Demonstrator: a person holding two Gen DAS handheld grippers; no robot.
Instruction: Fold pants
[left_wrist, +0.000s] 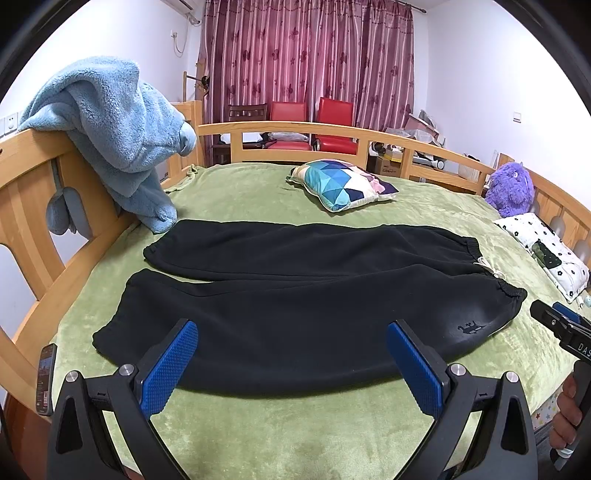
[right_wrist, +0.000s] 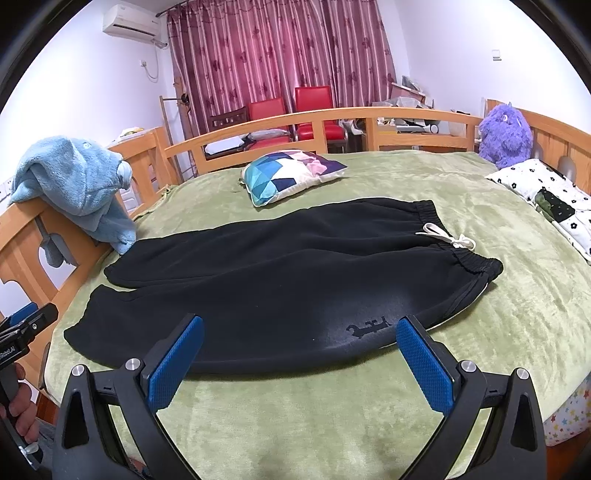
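Observation:
Black fleece pants (left_wrist: 295, 295) (right_wrist: 280, 280) lie flat across the green bed cover, legs to the left, elastic waistband and white drawstring (right_wrist: 448, 236) to the right. A small dark logo (right_wrist: 369, 326) sits near the front hip. My left gripper (left_wrist: 291, 343) hovers open over the near leg's front edge, blue pads wide apart, nothing held. My right gripper (right_wrist: 301, 341) is open too, above the front edge near the logo. Each gripper shows at the other view's edge, the right gripper (left_wrist: 561, 325) and the left gripper (right_wrist: 26, 328), held in a hand.
A patterned cushion (left_wrist: 343, 184) lies behind the pants. A blue fleece blanket (left_wrist: 110, 129) hangs on the wooden bed rail at left, its end beside the far leg cuff. A purple plush toy (left_wrist: 511, 188) and a floral pillow (left_wrist: 546, 247) sit at right. A phone (left_wrist: 46, 376) rests at the left bed edge.

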